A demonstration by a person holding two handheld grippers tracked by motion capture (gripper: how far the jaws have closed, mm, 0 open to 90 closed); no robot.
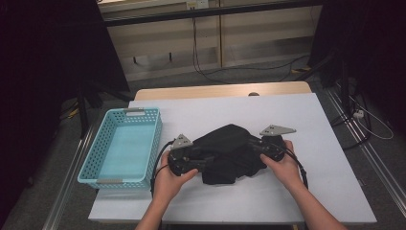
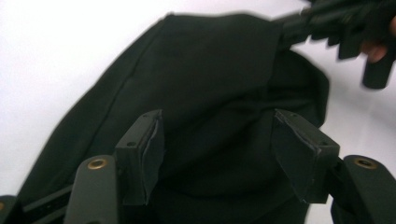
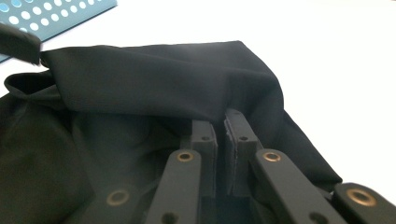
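Note:
A crumpled black cloth (image 1: 230,148) lies on the white table top (image 1: 215,110), between the two hands. My left gripper (image 1: 203,163) rests at the cloth's left edge. In the left gripper view its jaws (image 2: 217,121) stand apart over the black cloth (image 2: 210,84), and the pads do not press on it. My right gripper (image 1: 253,146) is at the cloth's right side. The right gripper view shows its jaws (image 3: 222,119) nearly together, pinching a fold of the cloth (image 3: 140,88).
A light blue perforated basket (image 1: 91,167) stands on the table's left part, beside the left hand; its corner (image 3: 56,16) shows at the top left of the right gripper view. Bare white table lies behind and right of the cloth. Cables run on the floor beyond.

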